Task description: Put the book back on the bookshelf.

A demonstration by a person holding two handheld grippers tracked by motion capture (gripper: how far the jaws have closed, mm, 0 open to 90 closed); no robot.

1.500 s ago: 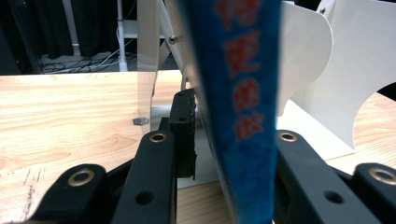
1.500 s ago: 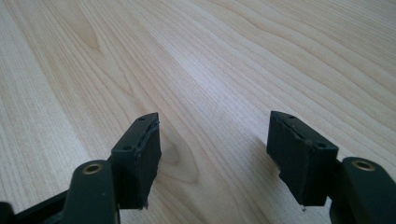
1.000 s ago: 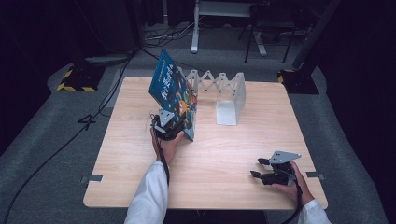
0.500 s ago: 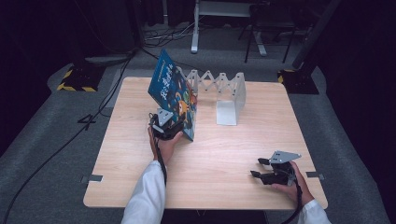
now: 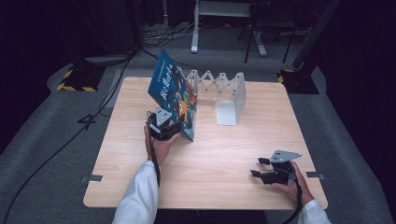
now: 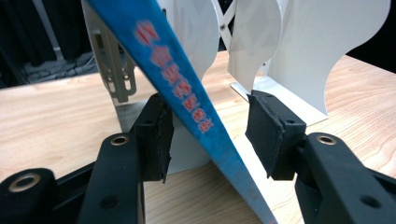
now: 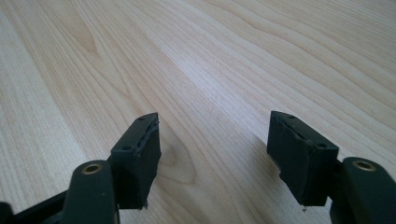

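Item: blue book (image 5: 173, 95), leaning tilted against the white folding rack (image 5: 219, 88) near the table's (image 5: 140, 186) far edge. Left gripper (image 5: 164, 125) is releasing it, jaws just opening, pads apart. Right gripper (image 5: 268, 170) is resting open near the front right corner. Next, likely: withdrawing clear without tipping it.

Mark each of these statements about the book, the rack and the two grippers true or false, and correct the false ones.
1. The blue picture book lies flat on the light wooden table. False: it stands tilted on its lower edge.
2. The left gripper has the book's edge between its jaws, with a gap at the pad on one side. True: its jaws have just been opening.
3. The right gripper holds a white block. False: its open jaws are empty above bare wood.
4. The white folding metal book rack stands beyond the book, toward the far edge of the table. True.
5. The two grippers touch each other. False: they are far apart.
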